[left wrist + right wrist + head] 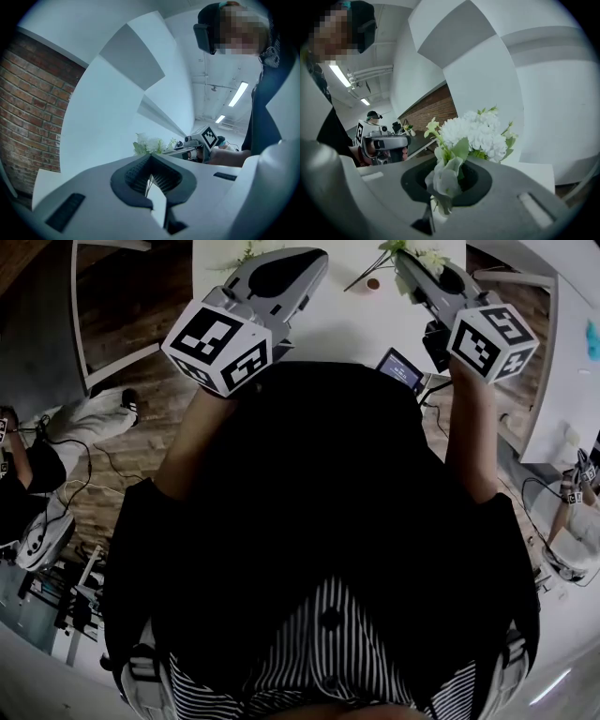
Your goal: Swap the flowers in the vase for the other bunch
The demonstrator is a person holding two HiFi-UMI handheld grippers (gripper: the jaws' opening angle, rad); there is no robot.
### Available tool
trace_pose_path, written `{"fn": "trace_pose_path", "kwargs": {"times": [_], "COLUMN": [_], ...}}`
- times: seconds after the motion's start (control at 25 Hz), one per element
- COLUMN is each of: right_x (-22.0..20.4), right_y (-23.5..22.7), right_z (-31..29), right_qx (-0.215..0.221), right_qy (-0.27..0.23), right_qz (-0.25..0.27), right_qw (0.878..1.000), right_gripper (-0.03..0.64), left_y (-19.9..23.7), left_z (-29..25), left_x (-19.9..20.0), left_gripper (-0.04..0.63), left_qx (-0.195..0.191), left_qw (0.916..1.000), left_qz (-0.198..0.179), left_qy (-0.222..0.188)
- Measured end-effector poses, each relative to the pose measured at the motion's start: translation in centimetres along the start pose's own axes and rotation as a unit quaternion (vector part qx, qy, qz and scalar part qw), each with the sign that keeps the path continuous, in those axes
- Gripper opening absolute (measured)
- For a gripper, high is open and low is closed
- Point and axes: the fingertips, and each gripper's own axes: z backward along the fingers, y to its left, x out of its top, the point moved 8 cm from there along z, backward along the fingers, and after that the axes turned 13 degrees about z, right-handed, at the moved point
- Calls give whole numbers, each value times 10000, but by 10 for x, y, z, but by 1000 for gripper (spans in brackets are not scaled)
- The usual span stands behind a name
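Observation:
A bunch of white flowers with green leaves (473,133) stands up out of my right gripper (447,187), which is shut on its stems. In the head view that bunch (412,254) shows at the tip of the right gripper (424,277), over the far edge of the white table (347,324). My left gripper (152,180) is shut on a few thin stems (149,182). Pale greenery (248,251) shows at its tip in the head view, where the left gripper (267,282) is held level beside the right one. I see no vase clearly.
A small brown round thing (373,283) lies on the table between the grippers. A dark screen device (401,368) sits at the table's near edge. Cables and another person (23,474) are on the wooden floor at left. A brick wall (28,117) stands behind.

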Motion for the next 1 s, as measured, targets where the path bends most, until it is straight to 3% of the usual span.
{"fn": "trace_pose_path", "kwargs": {"times": [0.52, 1.0], "right_x": [-15, -44], "right_y": [23, 26], "right_z": [-64, -103], "right_qx": [1031, 1400], "right_qy": [613, 1150], "right_qz": [183, 138], "right_qw": [9926, 9833], "right_gripper": [35, 35], "left_y": [18, 30], "left_z": [28, 48], "left_x": [-7, -17], "left_gripper": [5, 5], "left_qx": [528, 901], "left_qw": [9982, 9943], "left_qz": [236, 471], "left_qy": [-160, -307]}}
